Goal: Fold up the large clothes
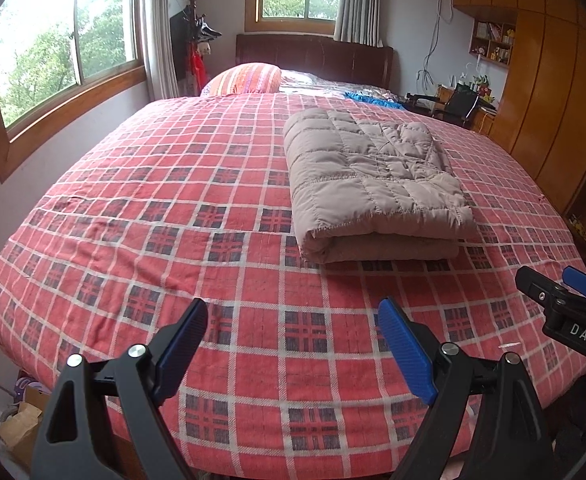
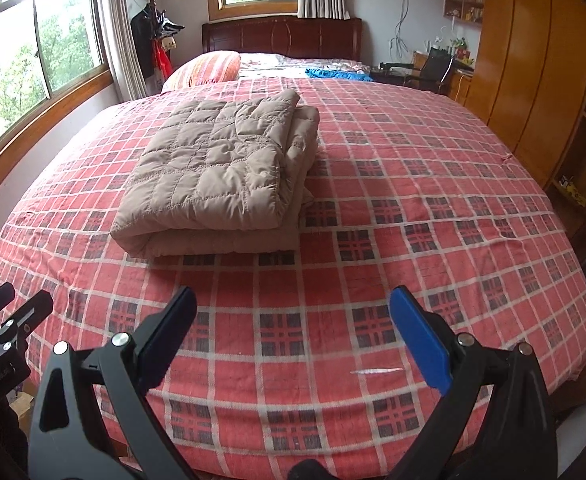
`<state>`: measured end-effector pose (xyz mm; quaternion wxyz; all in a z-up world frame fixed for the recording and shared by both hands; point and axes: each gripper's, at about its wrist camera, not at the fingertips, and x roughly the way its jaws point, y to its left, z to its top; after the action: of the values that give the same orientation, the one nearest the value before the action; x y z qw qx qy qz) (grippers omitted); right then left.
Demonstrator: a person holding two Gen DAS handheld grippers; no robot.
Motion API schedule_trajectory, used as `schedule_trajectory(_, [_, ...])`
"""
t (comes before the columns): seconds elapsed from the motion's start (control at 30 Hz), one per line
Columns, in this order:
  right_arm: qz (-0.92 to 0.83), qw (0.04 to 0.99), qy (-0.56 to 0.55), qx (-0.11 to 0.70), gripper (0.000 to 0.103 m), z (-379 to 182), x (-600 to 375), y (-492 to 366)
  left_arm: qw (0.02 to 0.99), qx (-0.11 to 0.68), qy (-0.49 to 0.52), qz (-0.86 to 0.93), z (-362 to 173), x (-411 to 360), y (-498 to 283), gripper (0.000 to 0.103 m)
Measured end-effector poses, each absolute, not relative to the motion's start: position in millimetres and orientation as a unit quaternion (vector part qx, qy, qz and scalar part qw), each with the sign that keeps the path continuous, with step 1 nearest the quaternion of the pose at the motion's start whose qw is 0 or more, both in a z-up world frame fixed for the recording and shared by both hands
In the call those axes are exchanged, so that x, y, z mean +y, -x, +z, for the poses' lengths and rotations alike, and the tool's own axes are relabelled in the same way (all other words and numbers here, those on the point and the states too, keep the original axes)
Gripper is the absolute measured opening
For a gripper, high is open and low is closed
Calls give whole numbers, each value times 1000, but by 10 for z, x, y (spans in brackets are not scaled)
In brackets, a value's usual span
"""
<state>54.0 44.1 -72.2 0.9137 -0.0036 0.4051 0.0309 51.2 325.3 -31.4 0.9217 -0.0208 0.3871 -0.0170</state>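
Note:
A beige quilted jacket (image 1: 373, 176) lies folded into a thick rectangle on the red plaid bed (image 1: 173, 200). The right wrist view shows the same folded jacket (image 2: 217, 176) left of centre on the bed (image 2: 413, 200). My left gripper (image 1: 293, 312) is open over the bed's near edge, well short of the jacket, nothing between its blue pads. My right gripper (image 2: 293, 300) is open too, empty, also at the near edge. The right gripper (image 1: 561, 288) shows at the right edge of the left wrist view, and the left gripper (image 2: 13, 304) at the left edge of the right wrist view.
A striped pillow (image 1: 249, 78) and a blue cloth (image 1: 369, 98) lie by the dark headboard (image 1: 313, 56). A wooden wardrobe (image 1: 541, 100) runs along the right side, windows (image 1: 65, 44) along the left. A cardboard box (image 1: 21, 420) sits on the floor at lower left.

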Motion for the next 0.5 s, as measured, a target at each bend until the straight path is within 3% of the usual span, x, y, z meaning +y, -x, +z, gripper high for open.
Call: schedule_trajectory(0.5, [26, 916, 16, 401, 97, -711, 423, -388, 925, 380, 15, -8, -278, 3223, -368, 87])
